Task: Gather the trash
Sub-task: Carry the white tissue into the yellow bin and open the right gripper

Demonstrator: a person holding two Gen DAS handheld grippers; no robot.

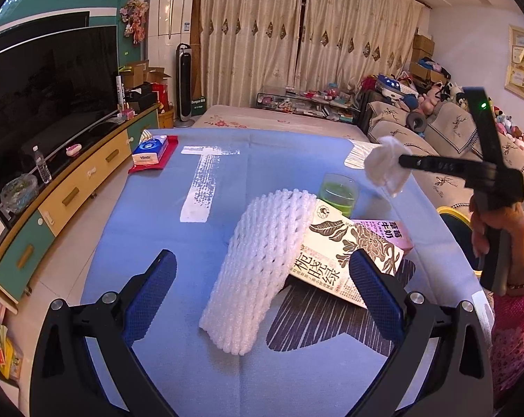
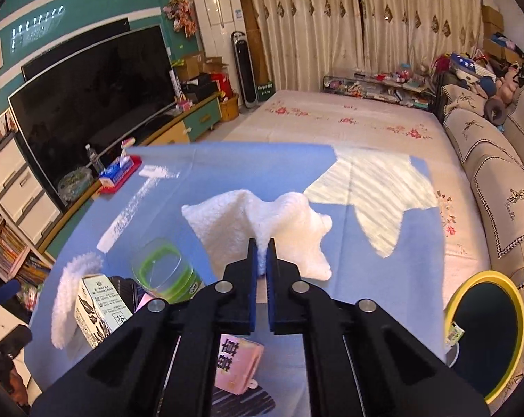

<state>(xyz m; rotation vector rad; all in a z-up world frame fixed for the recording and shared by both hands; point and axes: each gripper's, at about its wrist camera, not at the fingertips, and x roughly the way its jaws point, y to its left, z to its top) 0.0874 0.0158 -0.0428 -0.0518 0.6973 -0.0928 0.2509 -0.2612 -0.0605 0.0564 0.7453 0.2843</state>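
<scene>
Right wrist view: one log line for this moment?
right gripper: shut on crumpled tissue, lifted | left gripper: open over foam fruit net | yellow-rimmed bin: right, off table

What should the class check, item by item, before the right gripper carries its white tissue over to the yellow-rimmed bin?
1. Right gripper shut on the crumpled tissue: ok.
2. Tissue lifted off the blue tablecloth: ok.
3. Yellow-rimmed bin mouth open, beside the table: ok.
4. Glass of green liquid clear of the path: cannot tell.
5. Left gripper open, out of the way near the foam net: ok.
</scene>
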